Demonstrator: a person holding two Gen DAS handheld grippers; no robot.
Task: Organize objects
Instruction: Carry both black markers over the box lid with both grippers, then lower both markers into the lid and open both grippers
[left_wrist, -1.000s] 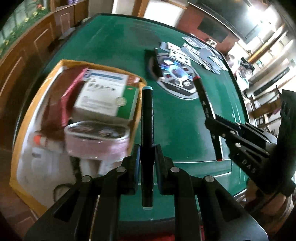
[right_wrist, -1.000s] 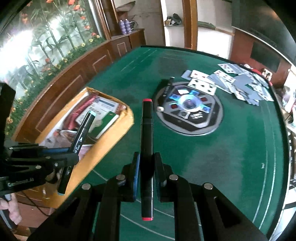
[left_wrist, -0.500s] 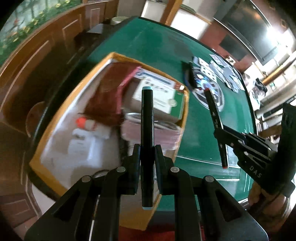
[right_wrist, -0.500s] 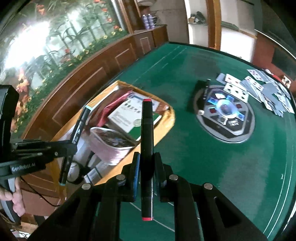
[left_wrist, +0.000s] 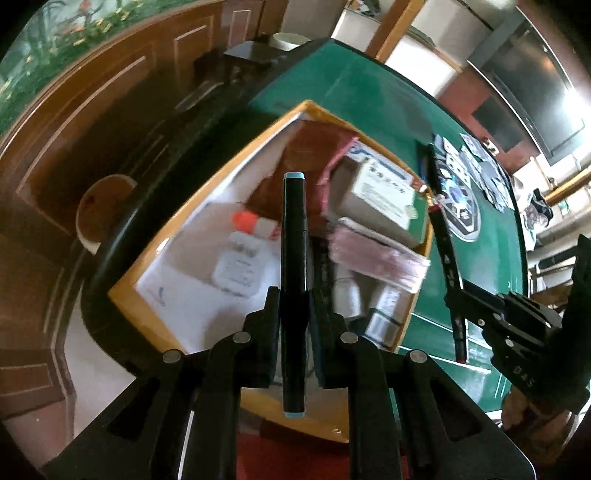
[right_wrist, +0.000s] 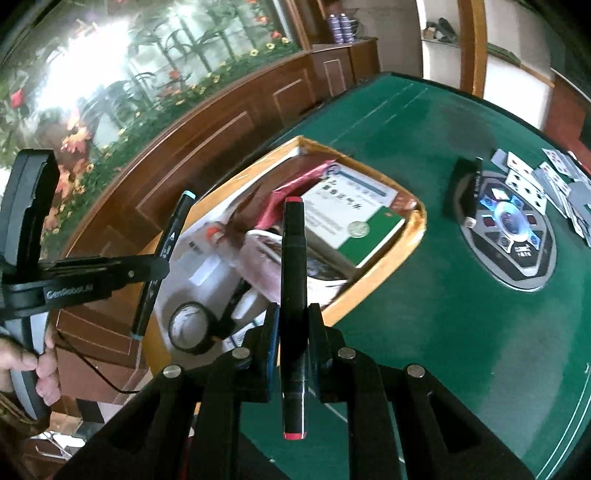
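My left gripper is shut on a black marker with teal caps, held over the open yellow-rimmed box. My right gripper is shut on a black marker with red caps, over the box's near right edge. In the right wrist view the left gripper with the teal marker hangs above the box's left side. In the left wrist view the right gripper with the red marker is over the green felt beside the box.
The box holds a green-and-white carton, a pink-rimmed tub, a white bottle with an orange cap, a tape roll and a red packet. On the green table lie a round black console and several playing cards. Wood panelling runs along the left.
Both grippers have moved left with their markers toward the box. The left one has gone from the box's right edge to above its middle.
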